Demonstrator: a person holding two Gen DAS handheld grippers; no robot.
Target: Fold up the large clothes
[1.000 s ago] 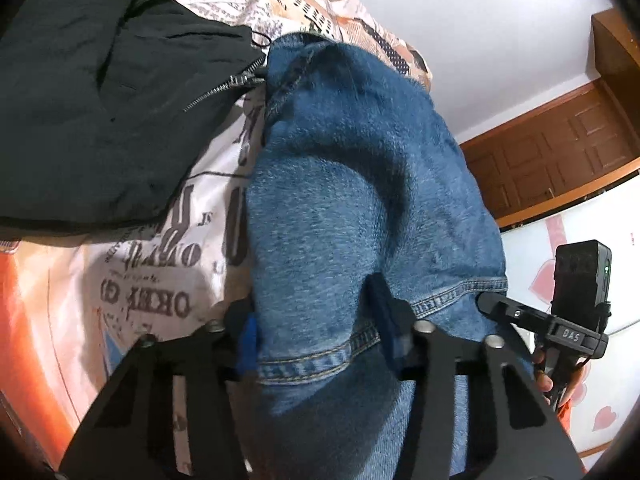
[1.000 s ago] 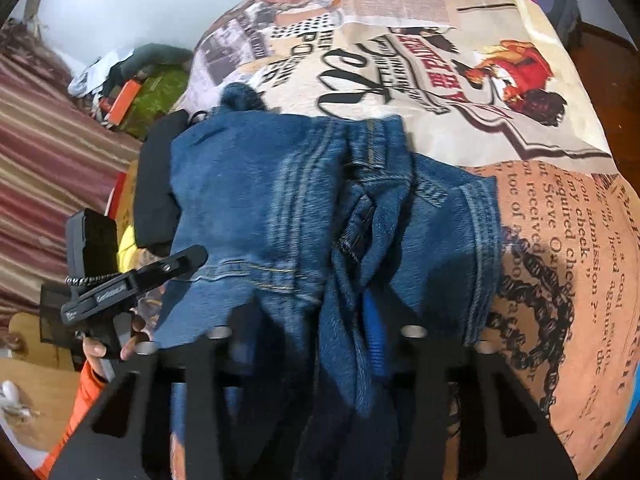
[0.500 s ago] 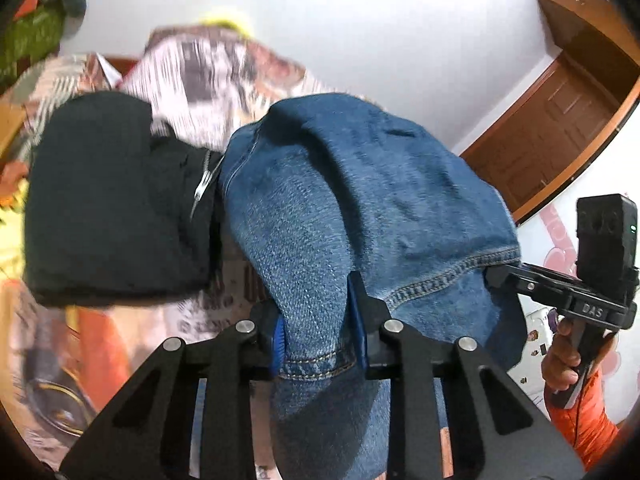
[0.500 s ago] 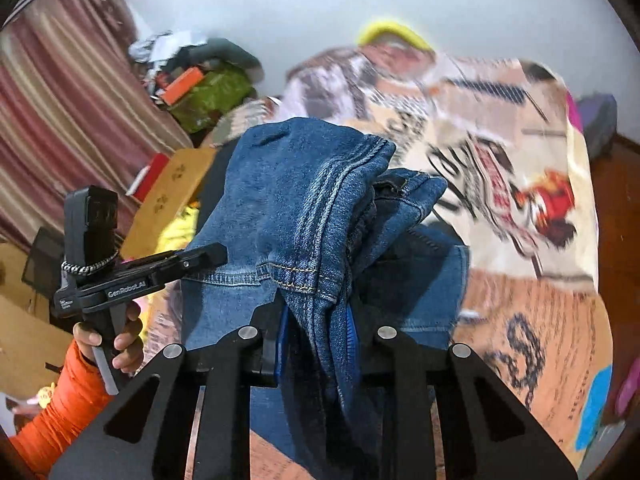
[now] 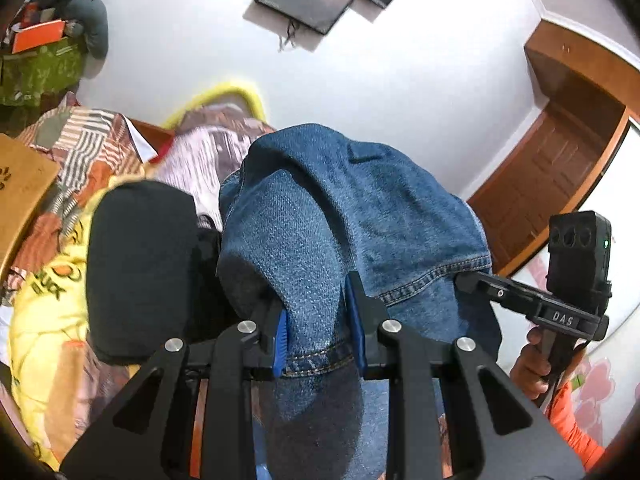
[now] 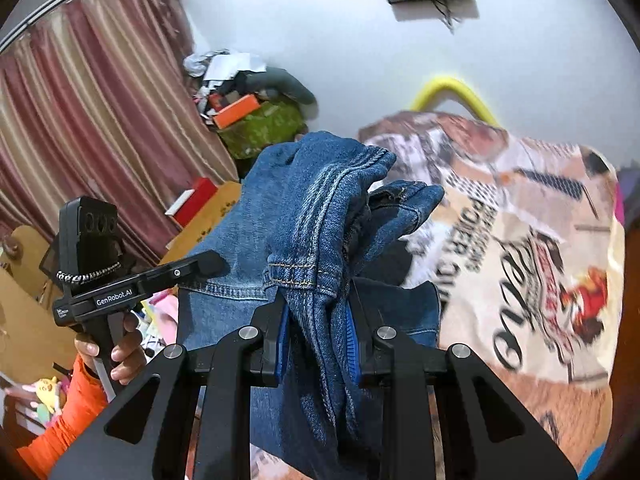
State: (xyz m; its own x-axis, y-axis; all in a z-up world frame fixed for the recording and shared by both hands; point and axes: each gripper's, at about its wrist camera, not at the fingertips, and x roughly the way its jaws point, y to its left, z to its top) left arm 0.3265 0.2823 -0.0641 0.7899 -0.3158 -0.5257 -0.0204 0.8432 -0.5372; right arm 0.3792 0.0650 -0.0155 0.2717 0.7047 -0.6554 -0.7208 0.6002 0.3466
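A pair of blue jeans (image 5: 344,216) hangs in the air above the bed, lifted by both grippers. My left gripper (image 5: 318,332) is shut on the hemmed edge of the denim, blue pads pressing it from both sides. My right gripper (image 6: 318,332) is shut on a bunched, seamed part of the jeans (image 6: 316,216). In the left wrist view the right gripper (image 5: 476,280) shows at the right, gripping the same hem. In the right wrist view the left gripper (image 6: 204,262) shows at the left, a hand in an orange sleeve (image 6: 60,436) under it.
A black garment (image 5: 140,264) lies on the bed left of the jeans. The bed cover (image 6: 520,248) is printed with newspaper text. A striped curtain (image 6: 80,120), cardboard and clutter (image 6: 256,116) stand at the left. A wooden door (image 5: 552,184) is at the right.
Both grippers closed on the jeans and rose, lifting the denim off the bed. The views tilted up, so wall and a dark frame now show.
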